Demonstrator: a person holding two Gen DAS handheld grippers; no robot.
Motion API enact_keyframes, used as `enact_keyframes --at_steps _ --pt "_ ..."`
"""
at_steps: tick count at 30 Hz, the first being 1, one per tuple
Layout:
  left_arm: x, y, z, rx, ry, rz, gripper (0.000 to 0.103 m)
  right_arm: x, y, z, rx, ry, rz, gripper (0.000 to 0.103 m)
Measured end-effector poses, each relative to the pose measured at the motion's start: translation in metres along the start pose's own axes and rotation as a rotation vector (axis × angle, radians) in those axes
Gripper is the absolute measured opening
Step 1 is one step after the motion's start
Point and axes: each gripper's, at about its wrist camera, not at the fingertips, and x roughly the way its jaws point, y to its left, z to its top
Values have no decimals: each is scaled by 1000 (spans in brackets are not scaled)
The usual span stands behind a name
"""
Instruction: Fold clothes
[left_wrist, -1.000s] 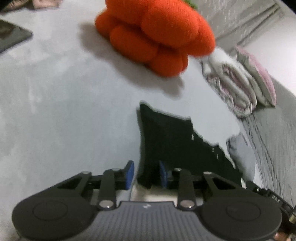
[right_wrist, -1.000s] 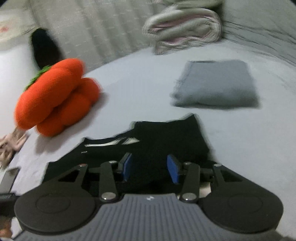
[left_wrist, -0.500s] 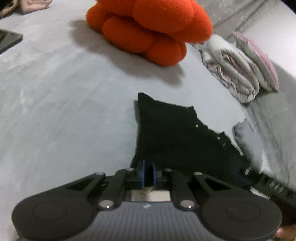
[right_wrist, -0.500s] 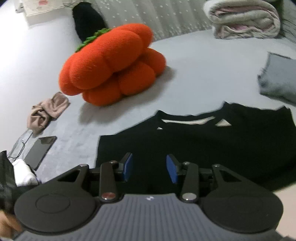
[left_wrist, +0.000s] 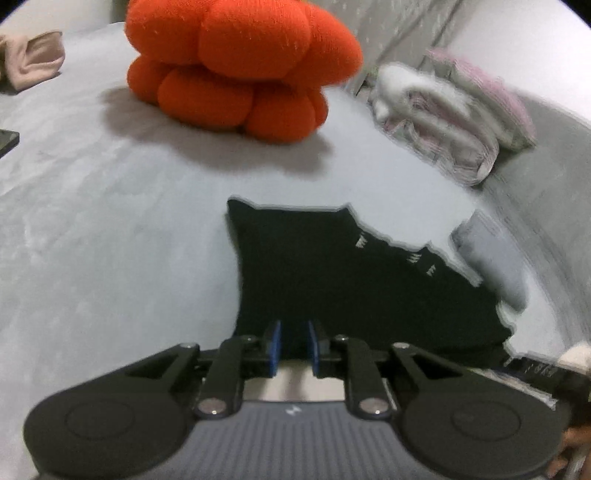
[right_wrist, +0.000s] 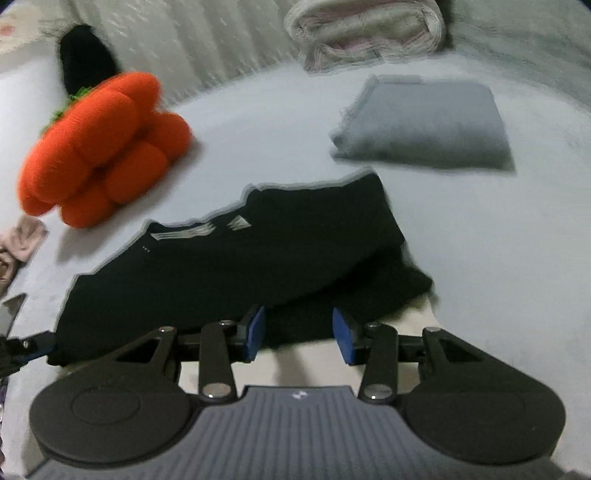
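Note:
A black garment (left_wrist: 332, 280) lies flat on the grey bed, its near hem hanging over the bed edge; it also shows in the right wrist view (right_wrist: 258, 266). My left gripper (left_wrist: 293, 347) sits at the garment's near left hem, pads a narrow gap apart with black fabric between them. My right gripper (right_wrist: 298, 334) is open at the garment's near edge, toward its right side, with the hem between the spread pads.
An orange pumpkin cushion (left_wrist: 240, 66) sits behind the garment. A folded grey garment (right_wrist: 424, 125) lies to the right. Rolled white-pink blankets (left_wrist: 443, 114) lie at the back right. A beige cloth (left_wrist: 29, 62) and a phone (left_wrist: 7, 140) lie far left.
My left gripper, fully shut half a second ago, now shows a narrow gap with fabric in it. My right gripper swung back to the right, staying open at the hem.

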Motion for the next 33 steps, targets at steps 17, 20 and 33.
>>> enact_keyframes --at_steps 17,20,33 --pt "-18 -1 -4 -38 -29 -4 29 -22 -2 6 16 1 32 53" --pt "-23 -2 -8 -38 -25 24 36 -25 2 6 5 6 42 54" --pt "-51 -6 -23 -35 26 111 61 -57 10 3 -76 -14 62 68"
